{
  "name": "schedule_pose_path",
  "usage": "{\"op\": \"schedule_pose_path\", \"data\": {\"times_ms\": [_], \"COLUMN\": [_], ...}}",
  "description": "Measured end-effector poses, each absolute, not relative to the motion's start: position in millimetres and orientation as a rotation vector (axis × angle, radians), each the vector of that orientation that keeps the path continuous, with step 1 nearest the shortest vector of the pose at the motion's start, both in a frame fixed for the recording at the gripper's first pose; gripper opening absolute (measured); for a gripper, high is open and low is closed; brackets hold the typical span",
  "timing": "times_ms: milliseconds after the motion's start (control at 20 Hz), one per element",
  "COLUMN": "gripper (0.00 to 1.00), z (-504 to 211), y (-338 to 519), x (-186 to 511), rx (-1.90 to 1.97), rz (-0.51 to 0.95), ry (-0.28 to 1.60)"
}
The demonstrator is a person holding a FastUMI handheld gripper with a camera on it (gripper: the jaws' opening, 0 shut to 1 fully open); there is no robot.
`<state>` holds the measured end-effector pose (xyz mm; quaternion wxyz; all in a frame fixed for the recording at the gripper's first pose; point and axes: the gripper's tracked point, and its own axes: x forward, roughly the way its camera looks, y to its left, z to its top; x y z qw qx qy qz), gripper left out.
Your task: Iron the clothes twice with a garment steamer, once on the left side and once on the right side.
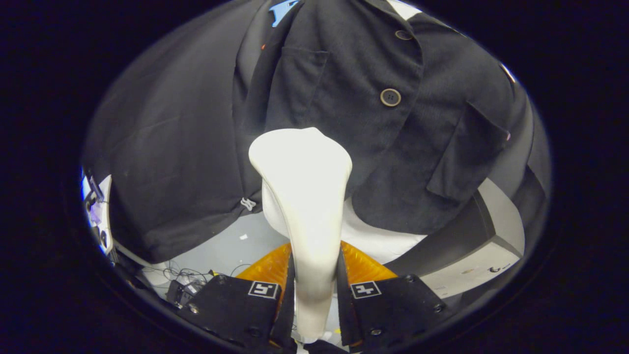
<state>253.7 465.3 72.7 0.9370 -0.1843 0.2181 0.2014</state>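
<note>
1. Gripper [314, 295] fingers nearest, clamped on the white steamer [307, 196] handle from both sides — a firm hold, by the look of it.
2. Steamer head stands just ahead of the fingers, up against the dark jacket [344, 113], low on its front near the hem.
3. Step in hand, I judge: a steaming pass along one side.
4. Next calls for a steady travel, head kept close to cloth.
5. Room — buttons [390, 97] and pocket [467, 152] edges nearby; open floor [231, 246] below the hem.

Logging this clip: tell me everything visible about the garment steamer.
The garment steamer is off-white, smooth, plastic-looking, with a slim handle widening into a broad rounded head. It stands upright, its handle clamped between the tool's two fingers. Its head is at the dark buttoned jacket; actual contact is unclear. No steam or cord shows.
</note>
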Motion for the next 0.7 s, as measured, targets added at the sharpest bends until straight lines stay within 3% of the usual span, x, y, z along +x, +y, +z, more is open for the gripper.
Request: {"op": "schedule_pose_path", "data": {"times_ms": [300,700], "gripper": [0.4,0.4], "z": [102,118], "y": [422,263], "x": [231,169], "rx": [-0.277,-0.125], "rz": [0.425,0.317], "ry": [0.384,0.321]}}
